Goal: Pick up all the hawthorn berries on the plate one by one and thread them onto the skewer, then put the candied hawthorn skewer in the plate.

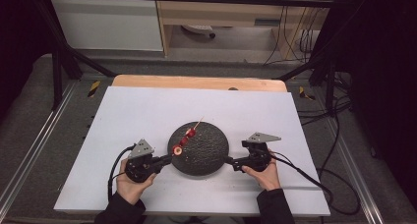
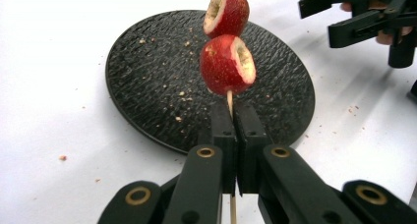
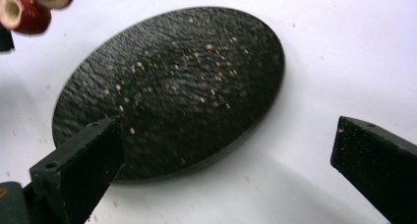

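Above the black plate (image 2: 147,86), the left gripper (image 2: 235,135) clenched a fruit skewer (image 2: 227,62); the right gripper (image 3: 226,150) stood released, jaws apart.

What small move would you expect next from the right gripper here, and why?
Probably a short reach in toward the fruit on the skewer. The left gripper is shut on the bare stick below the lowest red fruit piece, holding it over the black plate, while the right gripper is open at the plate's edge, holding nothing.
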A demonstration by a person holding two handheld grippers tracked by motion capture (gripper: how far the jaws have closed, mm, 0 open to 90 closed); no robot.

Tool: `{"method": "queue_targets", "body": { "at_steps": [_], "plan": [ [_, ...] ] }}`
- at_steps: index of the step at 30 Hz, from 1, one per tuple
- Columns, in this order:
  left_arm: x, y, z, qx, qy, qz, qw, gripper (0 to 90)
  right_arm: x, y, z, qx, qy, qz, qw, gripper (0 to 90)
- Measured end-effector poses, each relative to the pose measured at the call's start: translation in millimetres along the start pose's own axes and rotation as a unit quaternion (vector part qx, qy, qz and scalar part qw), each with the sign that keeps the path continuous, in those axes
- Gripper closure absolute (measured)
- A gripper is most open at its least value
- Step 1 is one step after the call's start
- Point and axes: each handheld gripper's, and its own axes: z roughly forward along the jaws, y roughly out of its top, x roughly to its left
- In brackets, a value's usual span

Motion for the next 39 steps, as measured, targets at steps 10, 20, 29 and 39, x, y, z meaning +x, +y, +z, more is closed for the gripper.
{"method": "queue_targets", "body": {
  "at_steps": [10, 20, 29, 39],
  "plan": [
    [4.5, 17.3, 3.2, 0.030, 0.008, 0.018, 0.9993, 88.1, -19.2, -25.0, -20.8, 0.017, -0.008, -0.004, 0.9998, 0.9],
    [9.0, 29.2, 17.9, 0.052, 0.020, 0.020, 0.9982, 88.1, -29.0, -39.2, -36.5, 0.019, -0.017, 0.004, 0.9997, 0.8],
    [12.3, 33.1, 34.4, 0.073, 0.024, 0.015, 0.9969, 88.1, -30.2, -42.9, -39.4, 0.026, -0.019, 0.005, 0.9995, 0.8],
    [12.9, 32.7, 47.3, 0.091, 0.031, 0.014, 0.9952, 88.1, -30.9, -44.2, -39.7, 0.026, -0.021, 0.005, 0.9994, 0.9]
  ]
}}
